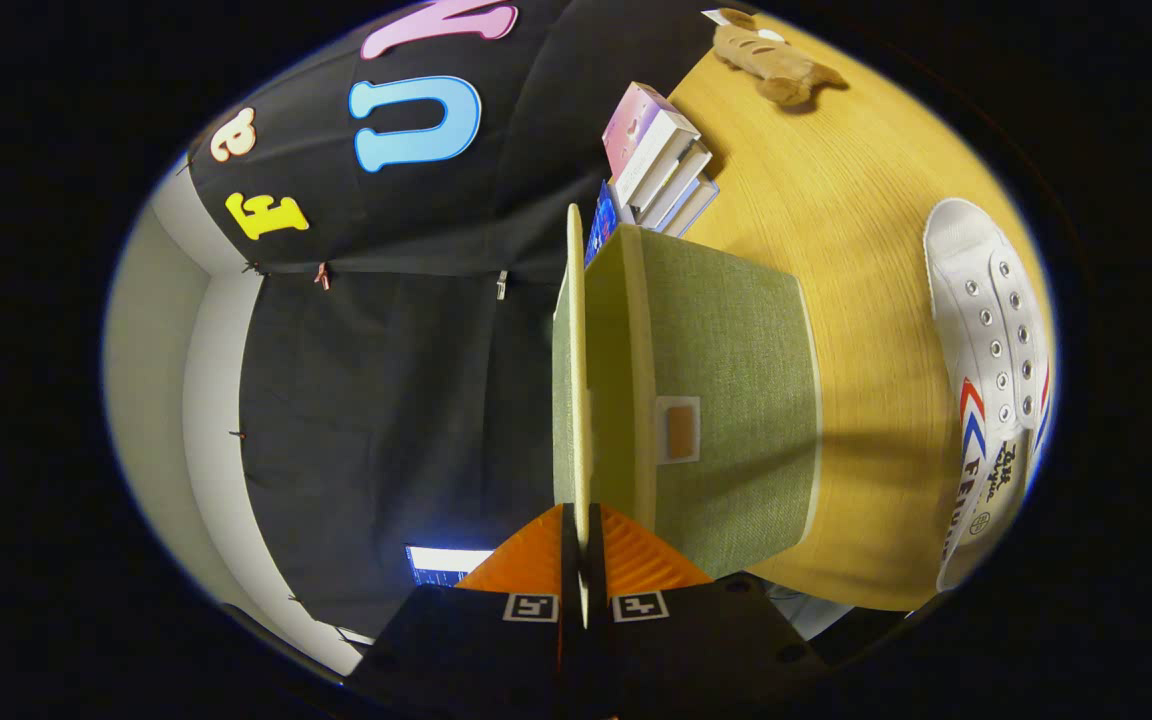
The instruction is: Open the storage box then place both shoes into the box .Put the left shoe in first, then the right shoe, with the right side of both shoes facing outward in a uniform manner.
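Note:
The view is rolled sideways, with the wooden table [866, 230] standing at the right. My gripper [580, 555] is shut on the thin edge of the lid [576, 330] of the green fabric storage box [726, 400]. The lid stands lifted away from the box body, edge-on between my fingers. The box front carries a small label window [678, 430]. A white lace-up shoe [996, 380] with red and blue stripes lies on the table beyond the box, apart from it.
A stack of books [661, 160] leans on the table behind the box. A brown plush toy [771, 55] lies farther back on the table. Black cloth wall hangs to the other side of the lid, with a pale wall strip [211, 400] past it.

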